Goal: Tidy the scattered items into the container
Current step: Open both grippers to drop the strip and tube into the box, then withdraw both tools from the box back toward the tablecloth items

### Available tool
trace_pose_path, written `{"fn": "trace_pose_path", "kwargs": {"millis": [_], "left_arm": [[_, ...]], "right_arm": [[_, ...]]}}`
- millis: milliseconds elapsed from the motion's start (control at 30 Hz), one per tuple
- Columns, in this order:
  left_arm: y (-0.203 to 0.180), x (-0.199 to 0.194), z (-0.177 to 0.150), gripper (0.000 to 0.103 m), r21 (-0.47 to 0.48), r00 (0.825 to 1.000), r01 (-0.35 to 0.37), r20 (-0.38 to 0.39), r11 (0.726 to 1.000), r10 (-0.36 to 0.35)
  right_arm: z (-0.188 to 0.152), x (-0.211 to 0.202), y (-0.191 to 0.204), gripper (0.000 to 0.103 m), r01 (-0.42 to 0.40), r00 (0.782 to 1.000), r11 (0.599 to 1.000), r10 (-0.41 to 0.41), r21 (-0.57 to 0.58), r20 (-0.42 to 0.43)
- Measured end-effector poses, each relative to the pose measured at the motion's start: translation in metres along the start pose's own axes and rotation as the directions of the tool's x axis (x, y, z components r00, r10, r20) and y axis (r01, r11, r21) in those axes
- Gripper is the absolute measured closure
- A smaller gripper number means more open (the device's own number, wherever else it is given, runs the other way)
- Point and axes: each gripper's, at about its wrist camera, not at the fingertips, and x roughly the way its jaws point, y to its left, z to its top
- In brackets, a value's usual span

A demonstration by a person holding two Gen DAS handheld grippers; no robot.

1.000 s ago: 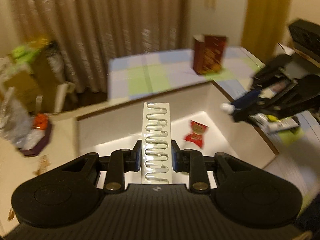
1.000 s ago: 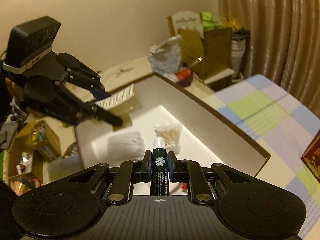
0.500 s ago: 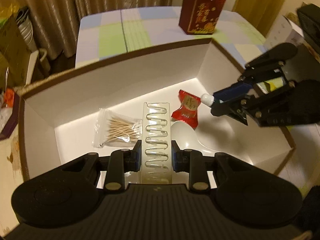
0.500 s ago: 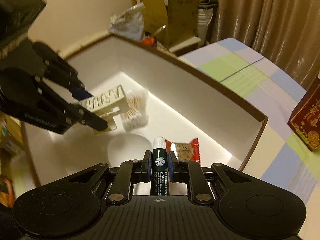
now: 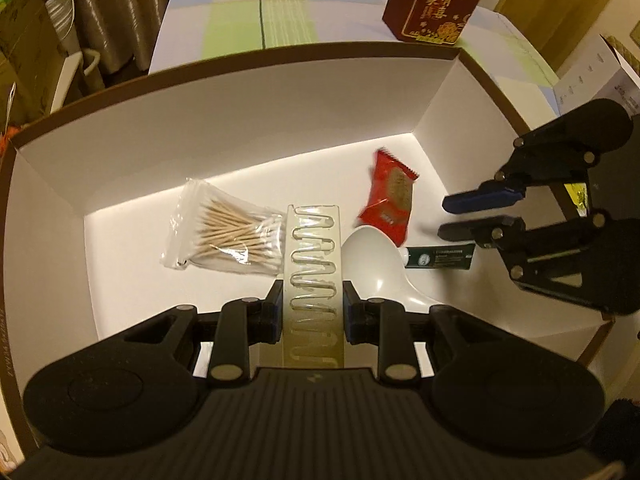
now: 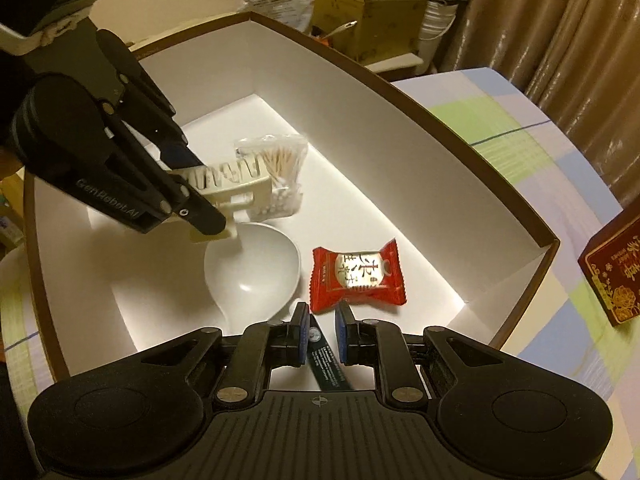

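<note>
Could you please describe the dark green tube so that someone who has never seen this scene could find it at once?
Look inside the big white box with the brown rim. On its floor a white spoon lies below a red snack packet; the green tube lies flat at the spoon's right edge. It is the only dark, slim cylinder there, with a white cap and pale print along its side.

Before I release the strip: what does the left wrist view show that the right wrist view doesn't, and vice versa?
Left wrist only: the green tube at full length, lying flat on the box floor beside the spoon, free below the right gripper and its parted fingers.
Right wrist only: the left gripper seen from outside, holding the clear strip with its end over the spoon bowl.
Both: white box, swab bag, red packet.
</note>
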Motion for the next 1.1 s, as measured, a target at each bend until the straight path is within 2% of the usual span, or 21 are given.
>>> {"fn": "trace_pose_path", "kwargs": {"millis": [33, 67, 100, 133, 167, 200, 300, 367, 500, 667, 967, 1100], "left_arm": [[0.001, 0.001, 0.000, 0.080, -0.006, 1.000, -0.002, -0.005, 1.000, 0.002], [0.001, 0.001, 0.000, 0.080, -0.013, 1.000, -0.004, -0.009, 1.000, 0.003], [0.002, 0.001, -0.001, 0.080, -0.019, 1.000, -0.006, -0.013, 1.000, 0.006], [0.002, 0.001, -0.001, 0.080, -0.025, 1.000, -0.008, -0.017, 1.000, 0.008], [0.003, 0.001, -0.001, 0.078, -0.035, 1.000, -0.010, -0.022, 0.999, 0.010], [0.004, 0.000, -0.002, 0.076, -0.048, 1.000, -0.011, -0.029, 0.999, 0.010], [0.008, -0.002, -0.005, 0.064, -0.083, 0.999, -0.015, -0.043, 0.996, 0.011], [0.009, -0.005, -0.009, 0.046, -0.099, 0.999, -0.030, -0.047, 0.995, 0.025], [0.008, -0.013, -0.016, 0.039, -0.115, 0.998, -0.037, -0.044, 0.993, 0.032], [0.002, -0.024, -0.023, 0.021, -0.105, 0.997, -0.068, -0.033, 0.992, 0.065], [-0.010, -0.043, -0.030, 0.009, -0.077, 0.992, -0.129, -0.005, 0.989, 0.129], [-0.016, -0.057, -0.033, 0.008, -0.061, 0.986, -0.159, 0.031, 0.985, 0.161]], "right_arm": [[-0.001, 0.000, 0.000, 0.084, -0.007, 1.000, 1.000, 0.007, 0.001, 0.004], [-0.001, -0.001, -0.001, 0.076, -0.017, 1.000, 1.000, 0.017, 0.004, 0.007], [-0.001, -0.003, -0.002, 0.059, -0.028, 1.000, 1.000, 0.028, 0.006, 0.014], [-0.002, -0.007, 0.000, 0.033, -0.041, 0.999, 0.999, 0.041, -0.003, 0.035], [-0.003, -0.013, 0.003, 0.014, -0.051, 0.997, 0.999, 0.052, -0.017, 0.064], [-0.003, -0.017, 0.006, 0.012, -0.042, 0.996, 0.999, 0.044, -0.021, 0.082], [-0.003, -0.020, 0.007, 0.012, -0.042, 0.995, 0.999, 0.044, -0.015, 0.090], [-0.004, -0.022, 0.006, 0.012, -0.042, 0.995, 0.999, 0.043, -0.012, 0.090], [-0.003, -0.027, 0.009, 0.012, -0.019, 0.996, 1.000, 0.020, -0.020, 0.083], [-0.007, -0.040, 0.015, 0.011, -0.011, 0.997, 0.999, 0.013, -0.030, 0.077], [-0.020, -0.063, 0.020, 0.011, 0.006, 0.997, 1.000, -0.008, 0.019, 0.074], [-0.027, -0.074, 0.022, 0.011, 0.013, 0.996, 0.999, -0.018, 0.050, 0.092]]}}
